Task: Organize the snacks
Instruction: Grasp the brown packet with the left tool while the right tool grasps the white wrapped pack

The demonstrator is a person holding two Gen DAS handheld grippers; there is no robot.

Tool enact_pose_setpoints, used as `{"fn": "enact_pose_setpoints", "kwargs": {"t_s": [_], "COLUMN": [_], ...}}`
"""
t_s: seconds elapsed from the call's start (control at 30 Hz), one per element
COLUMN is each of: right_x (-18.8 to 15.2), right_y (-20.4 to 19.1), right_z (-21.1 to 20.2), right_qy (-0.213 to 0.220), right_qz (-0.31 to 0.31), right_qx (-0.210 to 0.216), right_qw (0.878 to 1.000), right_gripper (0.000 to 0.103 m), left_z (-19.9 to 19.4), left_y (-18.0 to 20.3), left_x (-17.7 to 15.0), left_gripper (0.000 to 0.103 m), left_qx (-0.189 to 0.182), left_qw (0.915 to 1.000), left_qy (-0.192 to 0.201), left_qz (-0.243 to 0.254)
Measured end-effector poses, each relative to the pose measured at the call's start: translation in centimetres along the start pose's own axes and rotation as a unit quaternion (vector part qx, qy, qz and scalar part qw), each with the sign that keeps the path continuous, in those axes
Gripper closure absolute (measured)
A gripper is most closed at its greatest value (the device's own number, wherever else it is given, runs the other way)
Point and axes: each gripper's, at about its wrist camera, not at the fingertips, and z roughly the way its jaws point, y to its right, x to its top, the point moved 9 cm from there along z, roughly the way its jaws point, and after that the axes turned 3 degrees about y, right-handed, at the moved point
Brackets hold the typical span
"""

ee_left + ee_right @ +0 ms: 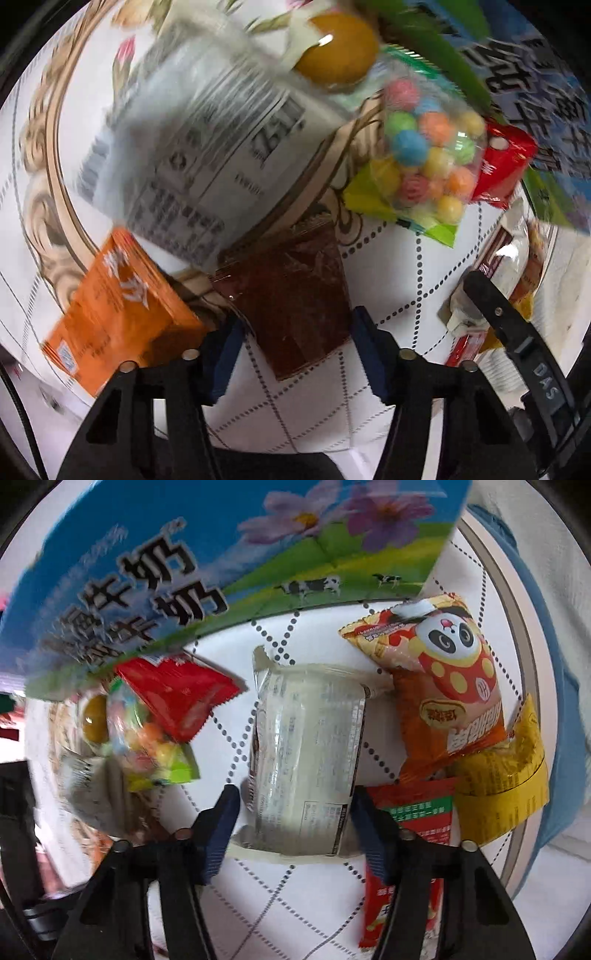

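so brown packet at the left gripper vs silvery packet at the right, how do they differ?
The brown packet is dark and glossy with no print legible; the silvery packet is pale, covered in small print. Brown looks flat; silvery looks puffier. Both lie on the dotted white cloth, each between blue pads.
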Motion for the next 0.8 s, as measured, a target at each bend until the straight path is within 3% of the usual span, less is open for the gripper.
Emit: {"fn": "enact_pose_setpoints", "kwargs": {"t_s": [0.1, 0.27, 0.3, 0.37, 0.47, 0.57, 0.63, 0.7, 0.8], "right_x": [-2.0, -7.0, -8.0, -9.4, -9.9, -9.3, -9.0, -8.7, -9.1], "right_y": [-0.7, -1.6, -1.8, -1.9, -1.1, -0.2, 0.0, 0.5, -0.1], "right_z": [-0.4, -0.6, -0.5, -0.3, 0.3, 0.1, -0.1, -0.5, -0.8], "right_qy": [-0.011, -0.043, -0.050, -0.060, -0.074, -0.062, -0.049, -0.041, -0.048], "right_qz": [-0.037, -0.093, -0.103, -0.111, -0.069, -0.025, -0.012, -0.017, -0.038], "right_qx": [0.004, 0.011, 0.011, 0.011, 0.020, 0.037, 0.037, 0.032, 0.031], "right_qw": [0.999, 0.995, 0.993, 0.992, 0.995, 0.997, 0.998, 0.999, 0.998], "right_gripper": [0.047, 0.047, 0.047, 0.047, 0.042, 0.041, 0.041, 0.045, 0.046], "left_z": [-0.8, -0.6, -0.2, 0.5, 0.9, 1.0, 0.7, 0.4, 0.7], "left_y": [0.5, 0.7, 0.5, -0.2, -1.3, -2.1, -1.6, -0.2, 1.1], "left_x": [-0.3, -2.7, -3.2, -3.6, -3.0, -2.4, -2.5, -2.8, -4.2], "left_gripper": [0.050, 0.050, 0.049, 0.047, 0.044, 0.046, 0.049, 0.053, 0.053], "left_qx": [0.029, 0.080, 0.077, 0.056, 0.006, -0.024, 0.001, 0.032, 0.050], "left_qw": [0.9964, 0.9766, 0.9761, 0.9829, 0.9964, 0.9997, 0.9990, 0.9934, 0.9857], "left_qy": [0.026, 0.029, 0.021, 0.000, -0.010, 0.000, 0.023, 0.045, 0.051], "left_qz": [0.075, 0.197, 0.202, 0.175, 0.084, 0.011, 0.038, 0.101, 0.152]}}
